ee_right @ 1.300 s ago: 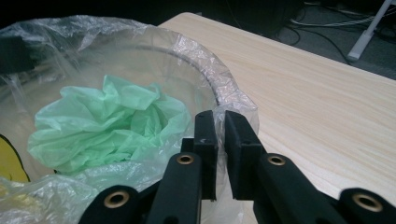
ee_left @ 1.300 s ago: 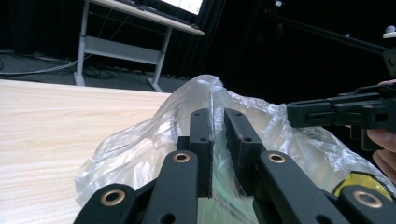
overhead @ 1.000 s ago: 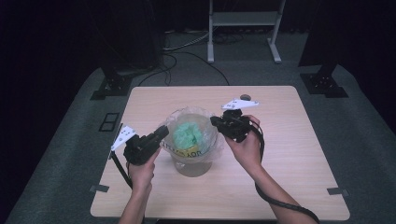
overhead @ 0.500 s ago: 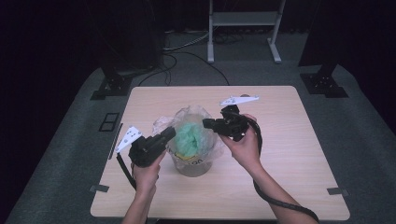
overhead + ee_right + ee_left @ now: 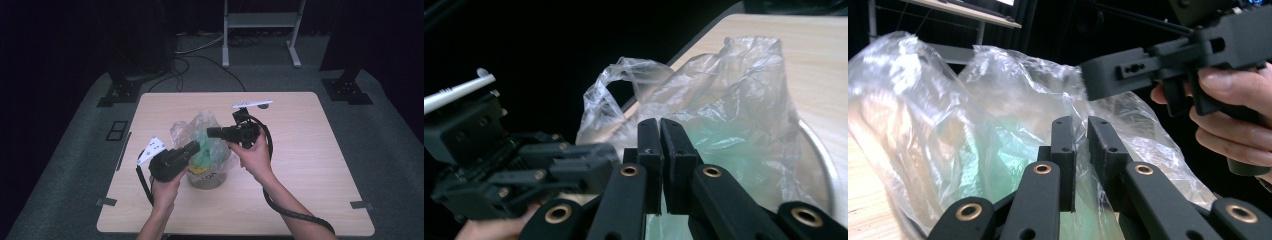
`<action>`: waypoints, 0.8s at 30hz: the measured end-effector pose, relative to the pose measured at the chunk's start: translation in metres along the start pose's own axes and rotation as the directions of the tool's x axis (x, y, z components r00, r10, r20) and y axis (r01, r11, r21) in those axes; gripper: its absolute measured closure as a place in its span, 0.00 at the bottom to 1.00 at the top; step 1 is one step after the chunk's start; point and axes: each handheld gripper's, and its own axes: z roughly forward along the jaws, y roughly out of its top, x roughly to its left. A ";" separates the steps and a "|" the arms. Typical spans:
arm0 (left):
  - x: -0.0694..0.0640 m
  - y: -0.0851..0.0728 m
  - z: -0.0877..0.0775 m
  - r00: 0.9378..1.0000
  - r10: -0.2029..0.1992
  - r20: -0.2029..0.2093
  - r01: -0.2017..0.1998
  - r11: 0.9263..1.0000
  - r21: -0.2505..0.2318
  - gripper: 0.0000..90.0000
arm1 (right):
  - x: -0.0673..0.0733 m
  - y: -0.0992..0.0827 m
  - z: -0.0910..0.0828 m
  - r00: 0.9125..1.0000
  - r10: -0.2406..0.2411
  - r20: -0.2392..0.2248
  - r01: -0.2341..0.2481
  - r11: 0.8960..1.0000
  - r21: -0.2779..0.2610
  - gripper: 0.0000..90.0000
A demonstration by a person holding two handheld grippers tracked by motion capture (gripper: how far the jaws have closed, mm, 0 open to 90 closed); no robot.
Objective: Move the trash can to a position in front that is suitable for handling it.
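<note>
- High view: left gripper (image 5: 196,146) at lower centre-left of frame, jaws clenched on the near-left edge of the clear plastic bag (image 5: 200,134); the pinch point itself is too small to make out here.
- High view: right gripper (image 5: 212,132) just right of centre, pointing toward frame left, jaws clenched on the bag's right edge.
- High view: bag stands puffed up between the two grippers, in the middle of the light wooden table (image 5: 310,150). Crinkled, see-through, green showing inside. It sits in a round container (image 5: 205,177) with dark lettering on its side, just below the bag in frame.
- High view: grey three-cornered plate visible on each gripper; cables trail toward the bottom edge.
- Left gripper view: own jaws rise from bottom centre, nearly together, a fold of plastic film pinched between the pads, so grasping the bag (image 5: 948,125). Bag spreads over left and centre of frame, wrinkled, glossy, pale green tint low in the middle.
- Left gripper view: right gripper (image 5: 1088,77) enters from upper right, tip against the bag's top edge; the hand (image 5: 1233,115) holding it at right edge.
- Right gripper view: own jaws at bottom centre, pressed together with film caught between them, grasping the bag (image 5: 724,100). Bag fills centre and right, one handle loop sticking up at upper centre, green inside lower down.
- Right gripper view: container's pale rim (image 5: 824,165) curves at lower right; left gripper (image 5: 609,150) at lower left, blurred, tip at the bag's edge.
</note>
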 end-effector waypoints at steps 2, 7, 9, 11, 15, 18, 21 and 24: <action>-0.001 -0.001 0.001 1.000 0.005 0.005 -0.005 1.000 0.008 0.91 | -0.001 0.000 0.002 1.000 0.017 -0.014 -0.017 1.000 0.003 0.98; -0.004 -0.003 0.004 1.000 0.008 0.014 -0.008 1.000 0.019 0.91 | -0.007 -0.001 0.005 0.995 0.078 -0.060 -0.078 0.997 0.009 0.91; -0.005 -0.003 0.005 1.000 0.010 0.015 -0.010 1.000 0.021 0.91 | -0.008 -0.001 0.006 0.994 0.088 -0.058 -0.087 0.996 0.010 0.87; -0.005 -0.004 0.005 1.000 0.011 0.018 -0.011 1.000 0.022 0.91 | -0.009 -0.002 0.007 0.993 0.099 -0.065 -0.099 0.995 0.006 0.81; -0.007 -0.004 0.006 1.000 0.017 0.021 -0.018 1.000 0.023 0.91 | -0.009 -0.001 0.009 0.991 0.114 -0.067 -0.113 0.993 0.013 0.73; -0.008 -0.004 0.007 1.000 0.016 0.024 -0.017 0.999 0.027 0.91 | -0.008 -0.001 0.012 0.991 0.115 -0.067 -0.114 0.993 0.023 0.69; -0.009 -0.004 0.007 0.999 0.024 0.025 -0.024 0.999 0.031 0.91 | -0.005 -0.001 0.016 0.993 0.107 -0.055 -0.105 0.994 0.039 0.67; -0.010 -0.004 0.008 0.999 0.027 0.027 -0.028 0.999 0.033 0.91 | -0.003 -0.002 0.021 0.996 0.081 -0.019 -0.080 0.995 0.065 0.67</action>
